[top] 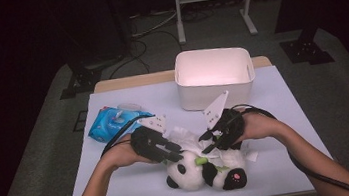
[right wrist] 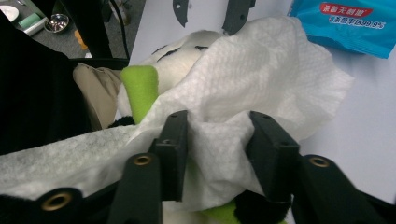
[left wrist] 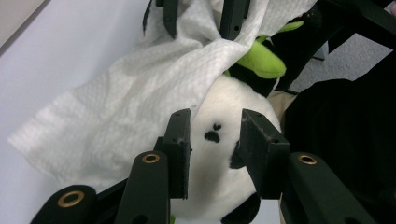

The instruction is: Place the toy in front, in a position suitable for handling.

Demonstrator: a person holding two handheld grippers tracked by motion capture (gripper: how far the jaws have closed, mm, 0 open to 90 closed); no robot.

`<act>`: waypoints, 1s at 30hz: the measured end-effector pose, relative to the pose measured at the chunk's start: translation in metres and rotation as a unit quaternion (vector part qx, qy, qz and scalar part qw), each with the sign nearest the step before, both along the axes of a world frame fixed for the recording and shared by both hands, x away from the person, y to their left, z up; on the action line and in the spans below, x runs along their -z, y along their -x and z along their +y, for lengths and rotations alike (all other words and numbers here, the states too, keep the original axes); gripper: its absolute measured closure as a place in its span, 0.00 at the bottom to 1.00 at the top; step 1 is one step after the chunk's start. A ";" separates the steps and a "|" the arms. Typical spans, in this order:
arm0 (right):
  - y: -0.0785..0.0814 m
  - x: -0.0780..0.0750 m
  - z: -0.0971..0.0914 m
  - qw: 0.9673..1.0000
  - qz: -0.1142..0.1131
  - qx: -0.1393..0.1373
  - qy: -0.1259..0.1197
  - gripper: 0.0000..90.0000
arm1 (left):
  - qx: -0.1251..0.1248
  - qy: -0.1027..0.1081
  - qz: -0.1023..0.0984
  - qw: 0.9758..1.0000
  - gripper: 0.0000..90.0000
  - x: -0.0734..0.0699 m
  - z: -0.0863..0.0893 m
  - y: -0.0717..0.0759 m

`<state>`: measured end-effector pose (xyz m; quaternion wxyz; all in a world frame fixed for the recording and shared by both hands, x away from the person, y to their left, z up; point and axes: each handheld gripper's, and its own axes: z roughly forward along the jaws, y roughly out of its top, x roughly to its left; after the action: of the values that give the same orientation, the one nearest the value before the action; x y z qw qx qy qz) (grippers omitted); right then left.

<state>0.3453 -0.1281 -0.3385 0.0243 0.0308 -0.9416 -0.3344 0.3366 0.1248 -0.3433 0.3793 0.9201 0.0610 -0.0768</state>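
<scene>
1. a black-and-white plush panda toy [top: 206,169] lies on the pale table cover [top: 122,185] near the person's edge, with a bright green plush piece [left wrist: 261,60] at its neck; a white textured wet wipe [top: 187,139] is draped over its upper part.
2. the left gripper [left wrist: 212,135] has its jaws on either side of the panda's white head, pads against the plush, so it holds the toy.
3. the right gripper [right wrist: 217,140] has its jaws set around a fold of the wipe, which bunches between them; whether the pads press it, i cannot tell.
4. a blue wet-wipe packet [top: 110,123] lies left of the grippers; a white rectangular plastic bin [top: 216,90] stands beyond them.
</scene>
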 end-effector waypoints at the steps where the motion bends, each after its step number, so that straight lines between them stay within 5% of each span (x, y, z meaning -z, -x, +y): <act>1: 0.001 0.001 0.000 1.000 0.001 0.000 0.000 0.71 | 0.000 0.000 0.001 1.000 0.70 0.001 0.001 0.000; 6: 0.006 0.003 -0.003 1.000 0.010 -0.008 0.002 0.93 | -0.002 -0.002 0.005 1.000 0.69 0.004 0.002 0.002; 12: 0.013 -0.002 -0.019 1.000 0.003 -0.002 -0.012 0.95 | -0.002 -0.015 -0.004 1.000 0.64 0.007 0.003 0.002; 30: 0.037 -0.003 -0.092 0.998 0.001 0.063 0.000 0.95 | -0.008 -0.038 -0.011 0.999 0.50 0.014 -0.005 0.003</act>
<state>0.3085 -0.2196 -0.3358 0.0038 -0.0290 -0.9415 -0.3357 0.3331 0.1199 -0.3578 0.3456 0.9339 0.0673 -0.0617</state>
